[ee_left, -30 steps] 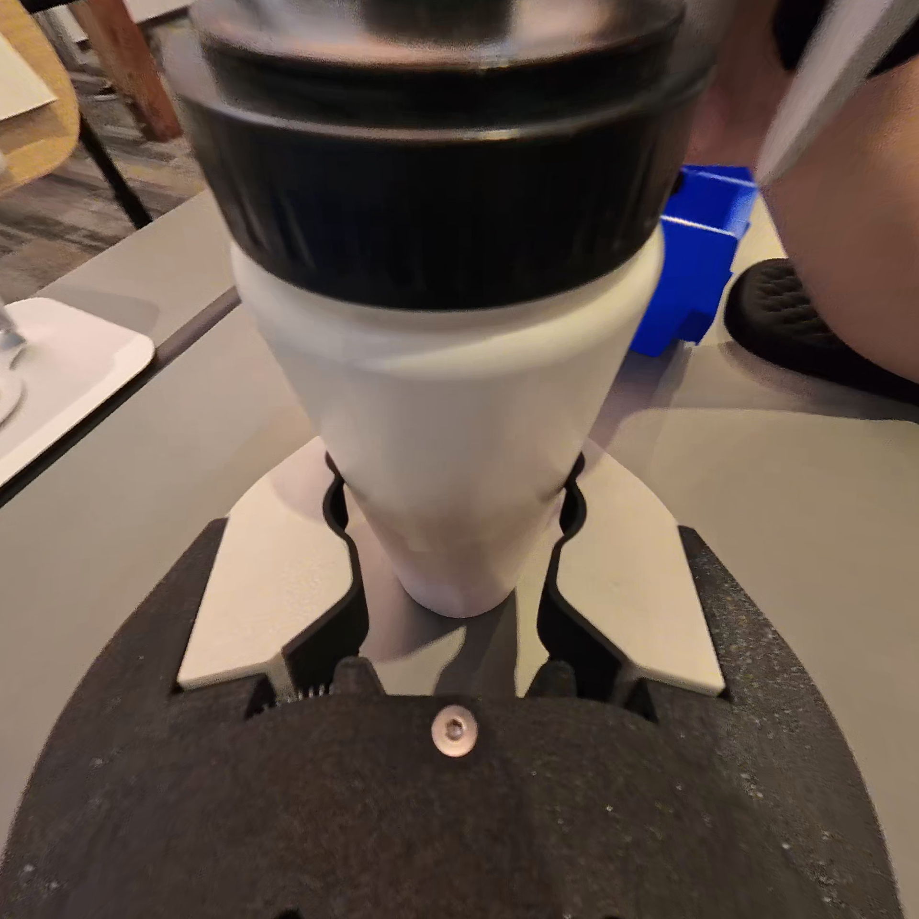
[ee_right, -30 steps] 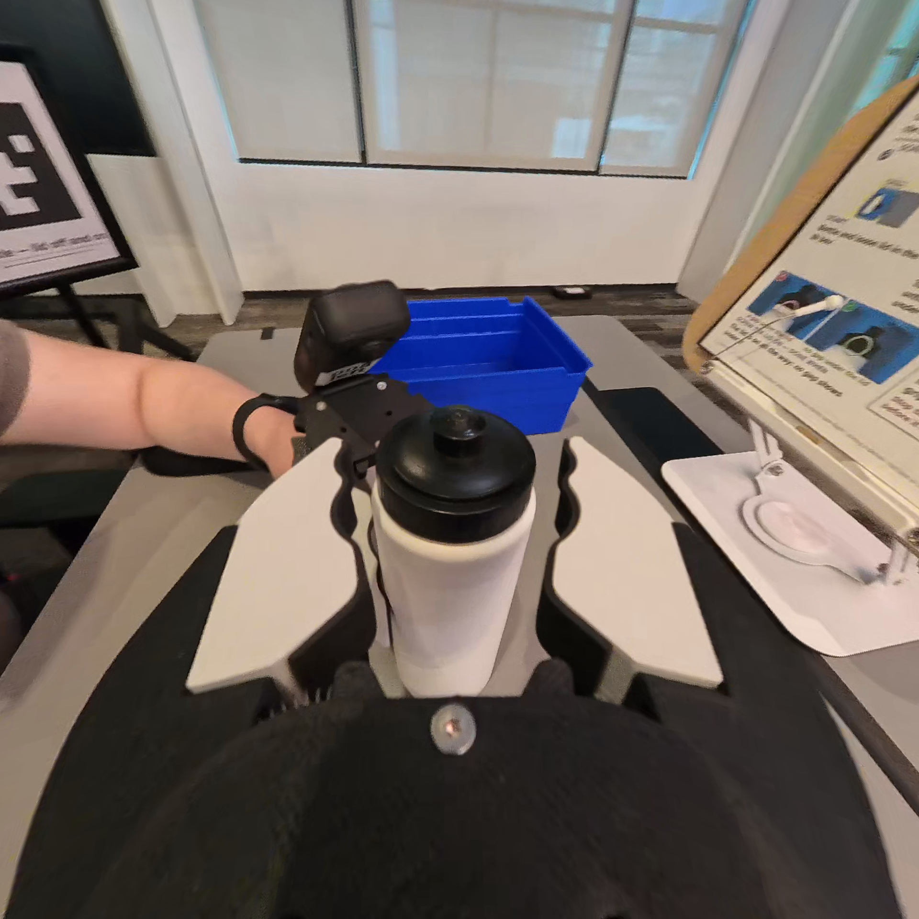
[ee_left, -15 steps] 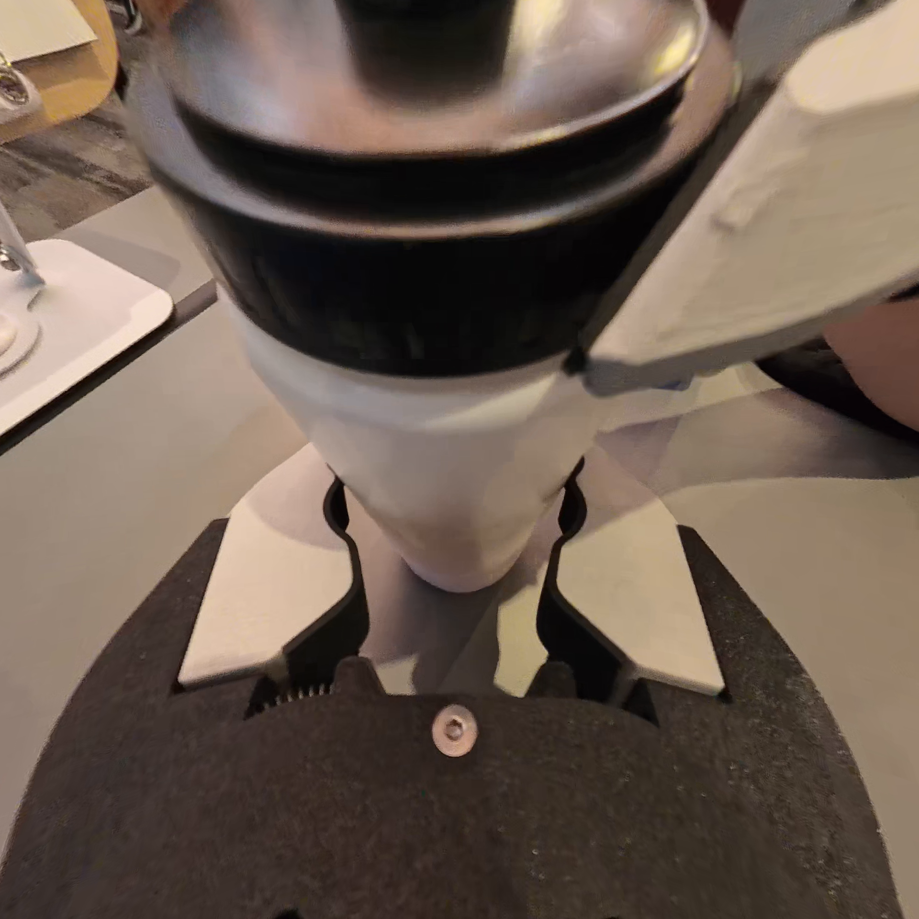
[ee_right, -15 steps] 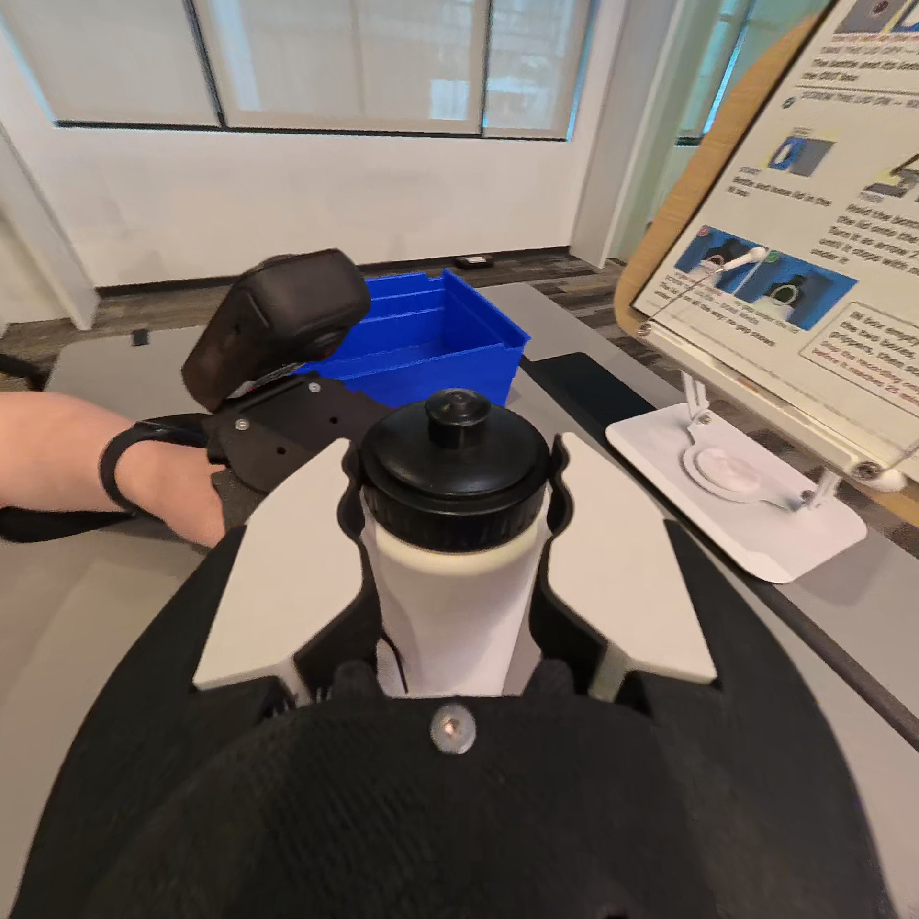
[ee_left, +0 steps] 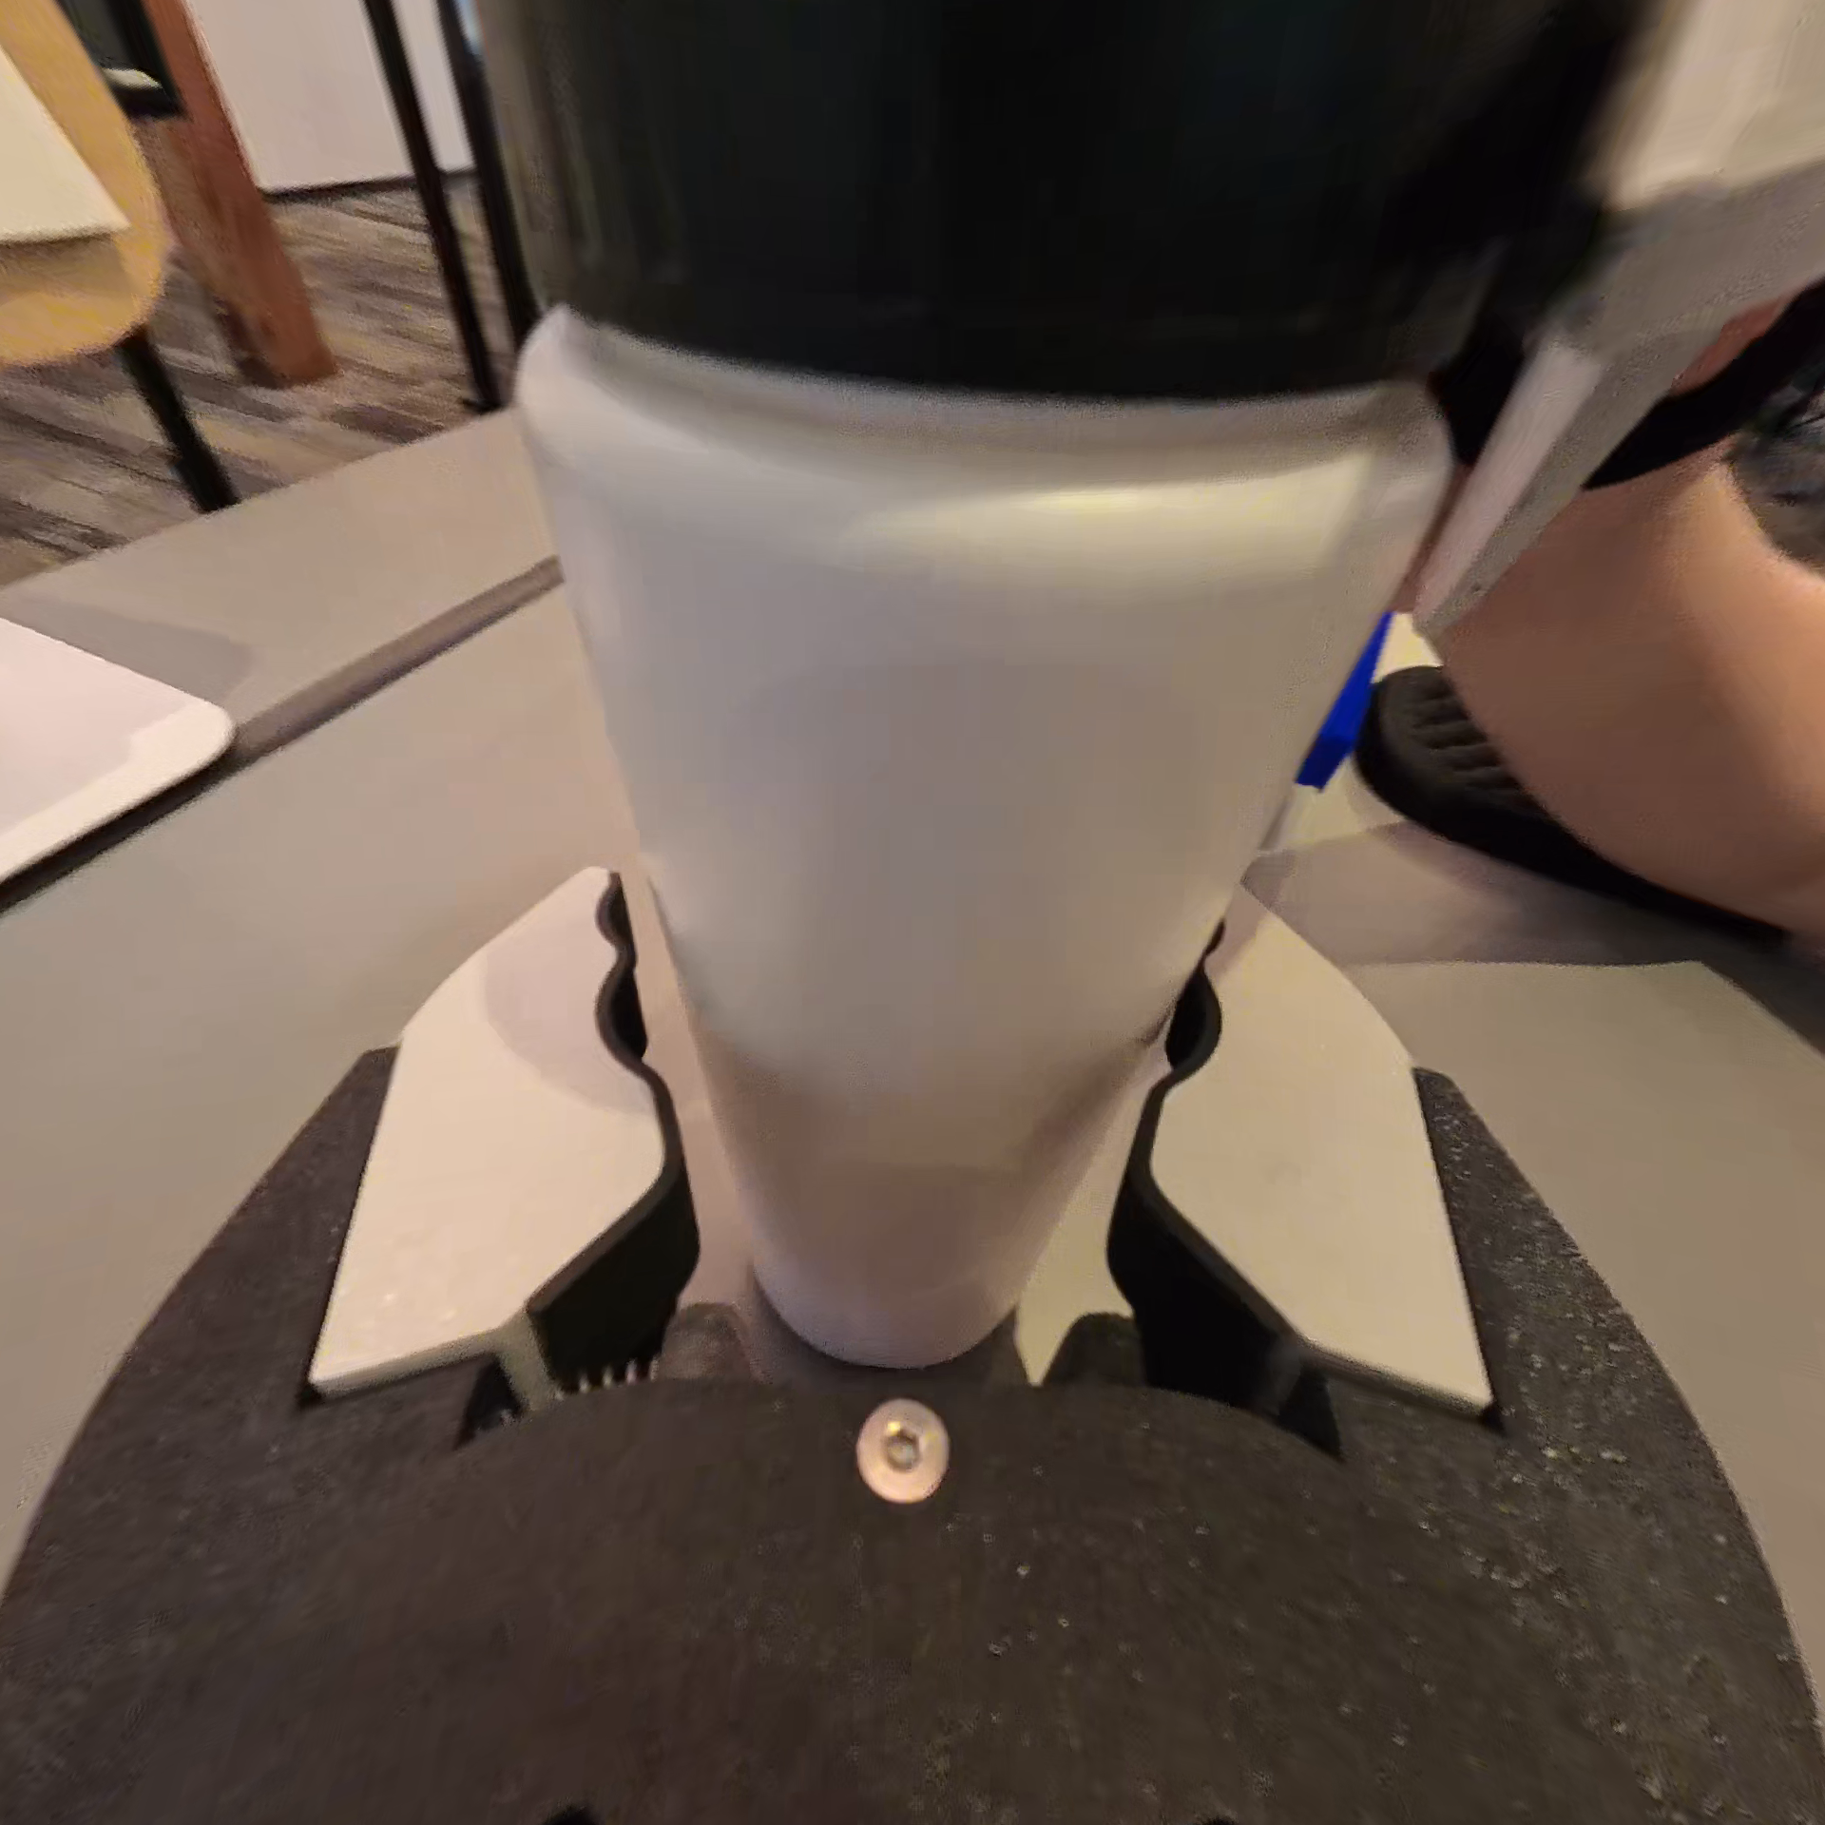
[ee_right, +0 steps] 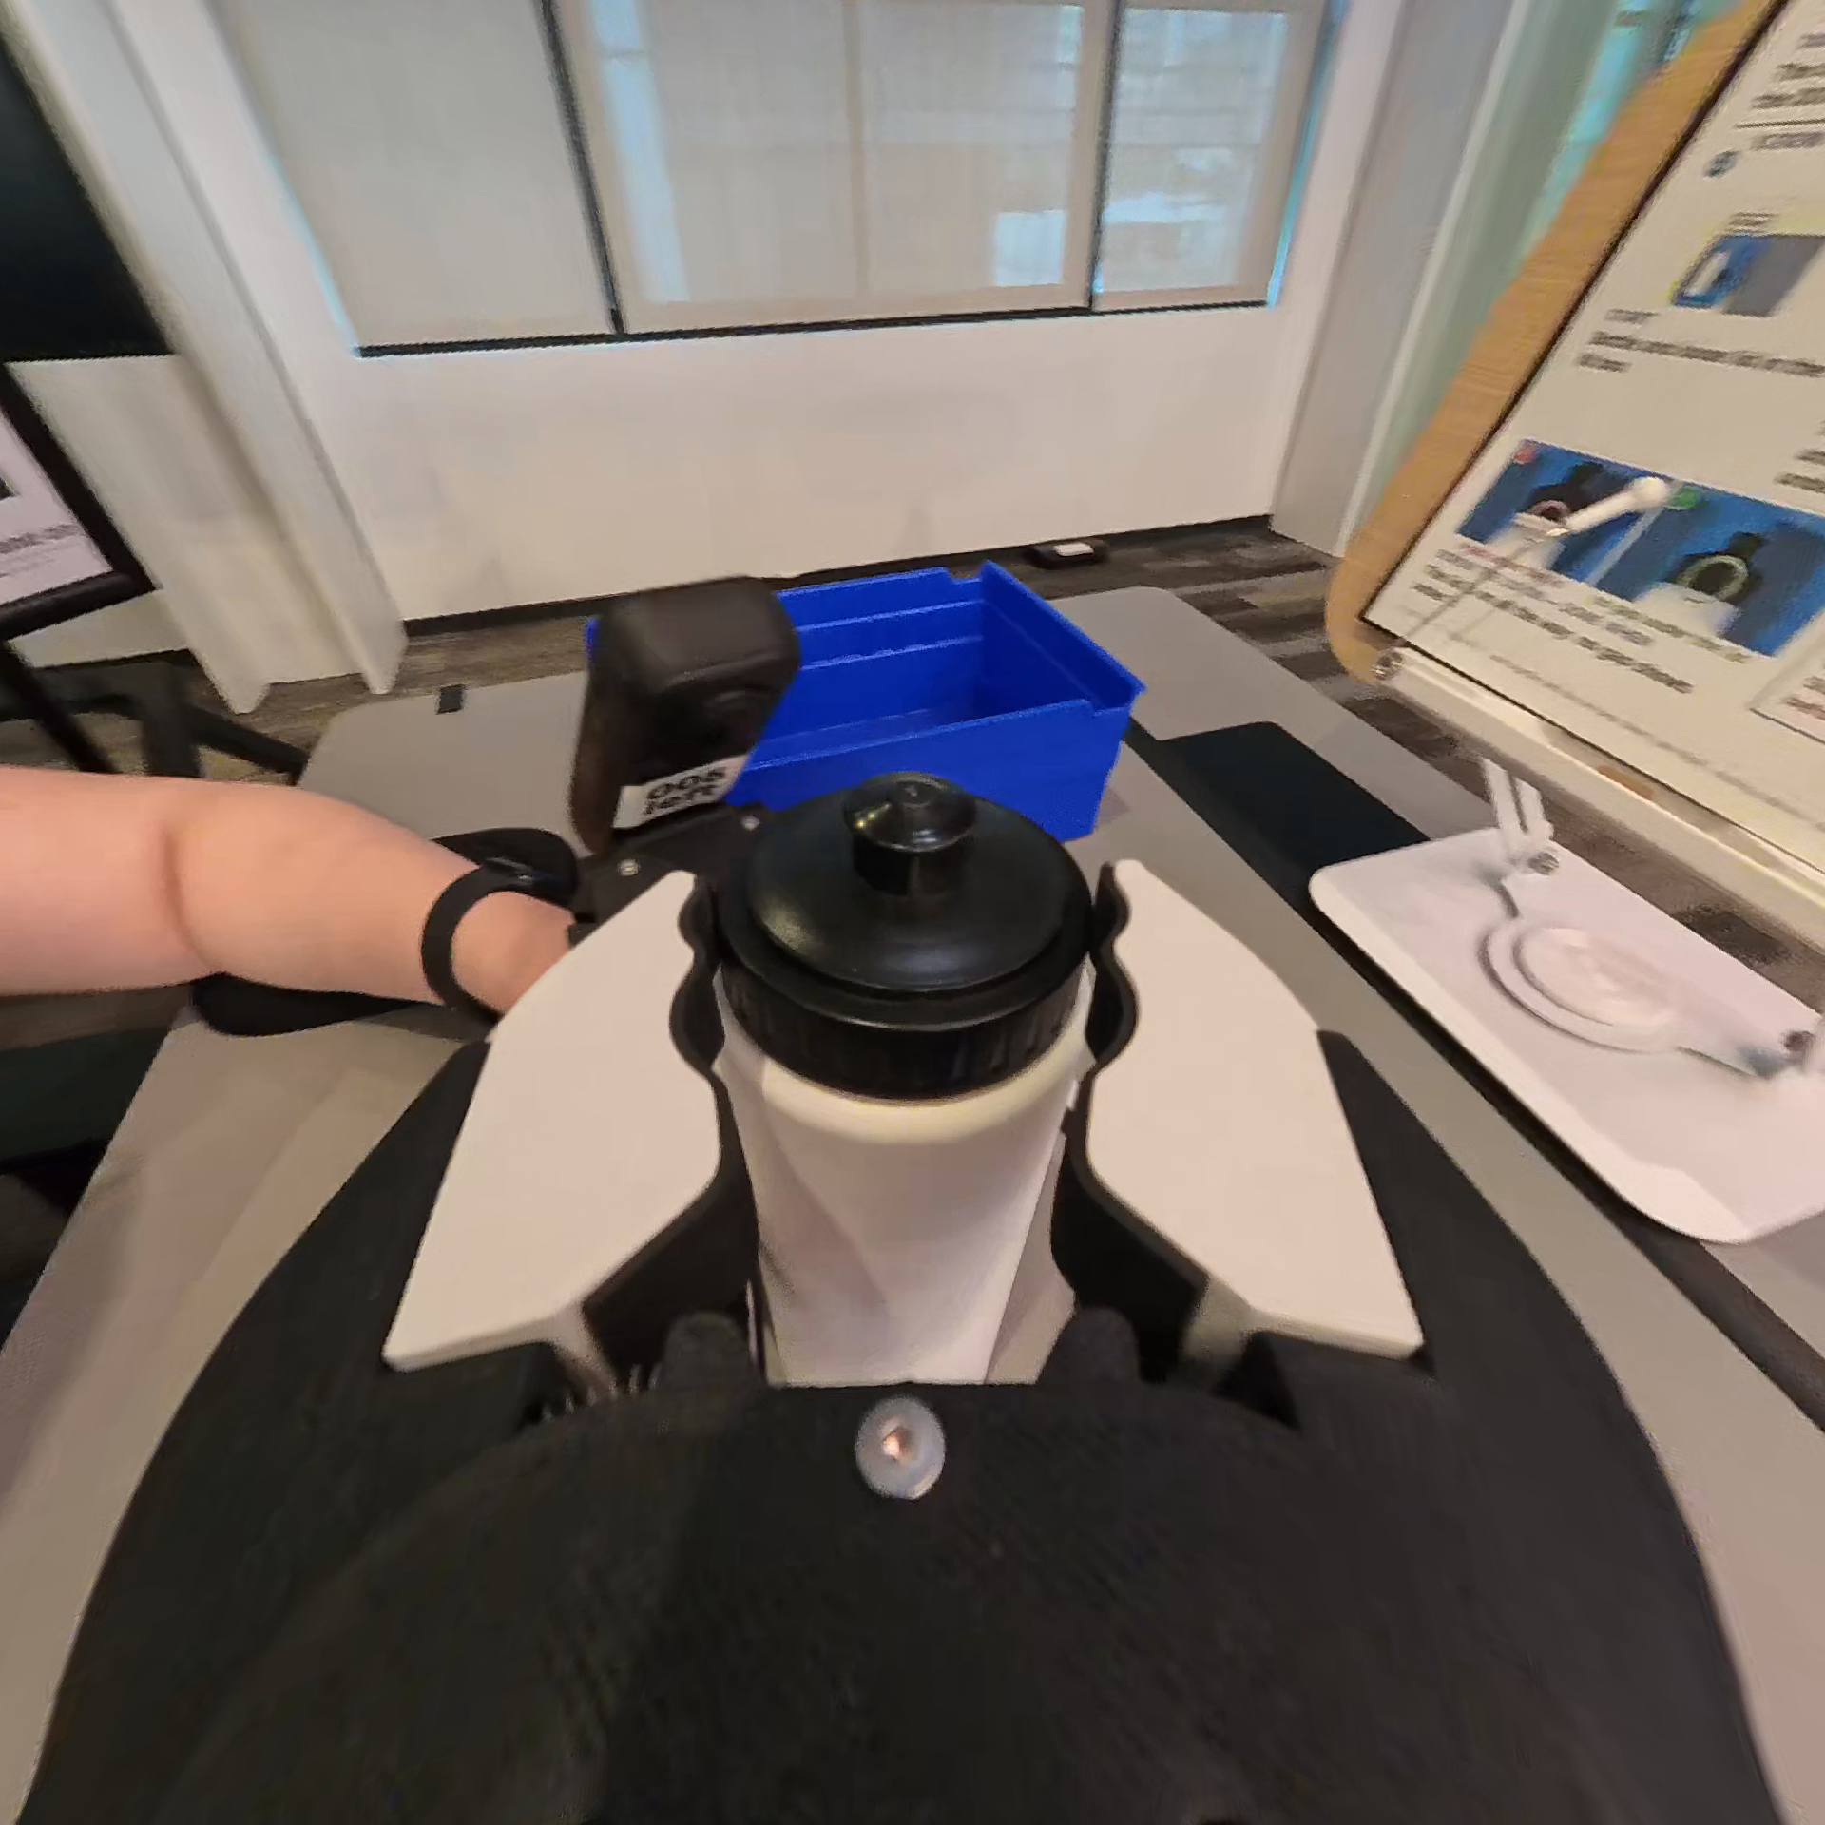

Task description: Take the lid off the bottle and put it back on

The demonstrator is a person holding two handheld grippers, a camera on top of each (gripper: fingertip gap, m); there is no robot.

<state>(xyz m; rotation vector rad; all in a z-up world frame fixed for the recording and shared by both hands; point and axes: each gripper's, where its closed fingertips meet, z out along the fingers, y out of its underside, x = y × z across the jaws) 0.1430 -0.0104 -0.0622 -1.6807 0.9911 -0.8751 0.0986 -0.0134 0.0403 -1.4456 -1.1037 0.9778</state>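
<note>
Since a second ago my right hand-held gripper (ee_right: 904, 973) has closed its fingers onto the black lid (ee_right: 904, 948). Left hand-held gripper (ee_left: 913, 1037) clamps the white bottle (ee_left: 938, 839) low, upright on the grey counter (ee_left: 247, 938), in front of the blue bin (ee_right: 948, 721).

White bottle (ee_right: 894, 1215) upright on grey table, black lid (ee_right: 904, 948) on, spout closed.

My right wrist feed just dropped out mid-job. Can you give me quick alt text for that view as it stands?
The right claw straddles the ribbed black screw lid of an upright white plastic bottle, its white fingers flanking the lid closely; contact is unclear. Behind, a person's hand holds the left claw's black body against the bottle, before an open blue plastic bin on the grey table.
</note>
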